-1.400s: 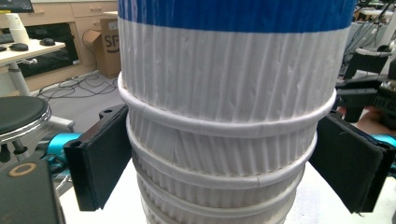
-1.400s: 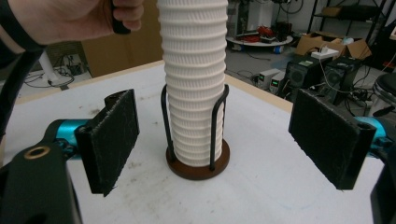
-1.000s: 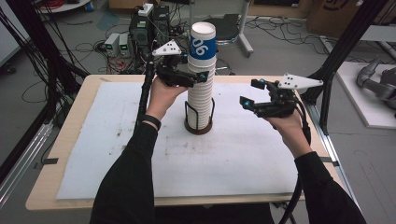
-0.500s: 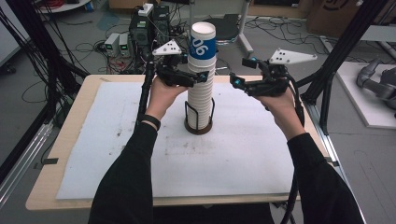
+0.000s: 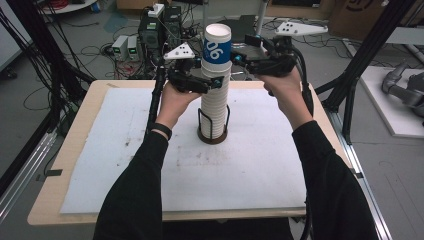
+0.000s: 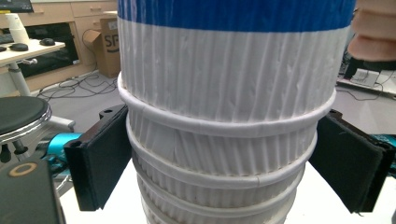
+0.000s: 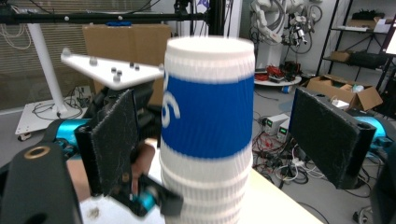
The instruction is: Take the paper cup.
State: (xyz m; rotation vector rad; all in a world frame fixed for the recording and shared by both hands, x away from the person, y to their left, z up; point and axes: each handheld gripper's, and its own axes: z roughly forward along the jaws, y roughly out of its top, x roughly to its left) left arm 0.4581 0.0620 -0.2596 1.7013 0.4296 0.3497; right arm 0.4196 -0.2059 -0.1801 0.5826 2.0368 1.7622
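A tall stack of white ribbed paper cups (image 5: 215, 102) stands in a black wire holder (image 5: 212, 134) at the middle of the table. Its top cup (image 5: 217, 47) has a blue band printed "06". My left gripper (image 5: 214, 83) is shut on the stack just under the top cup; in the left gripper view both pads (image 6: 100, 163) press the rolled rims of the stack (image 6: 224, 135). My right gripper (image 5: 235, 56) is open at the height of the blue band. In the right gripper view the top cup (image 7: 208, 116) stands between its two wide-apart pads (image 7: 327, 135), untouched.
A white mat (image 5: 125, 150) covers the wooden table (image 5: 50, 210). Black frame posts (image 5: 360, 65) rise at the right and left edges. Cables and electronics boxes (image 5: 127, 47) lie on the floor behind the table.
My right gripper has travelled left and up from the right side of the table to straddle the top cup. The left gripper and the stack have stayed put.
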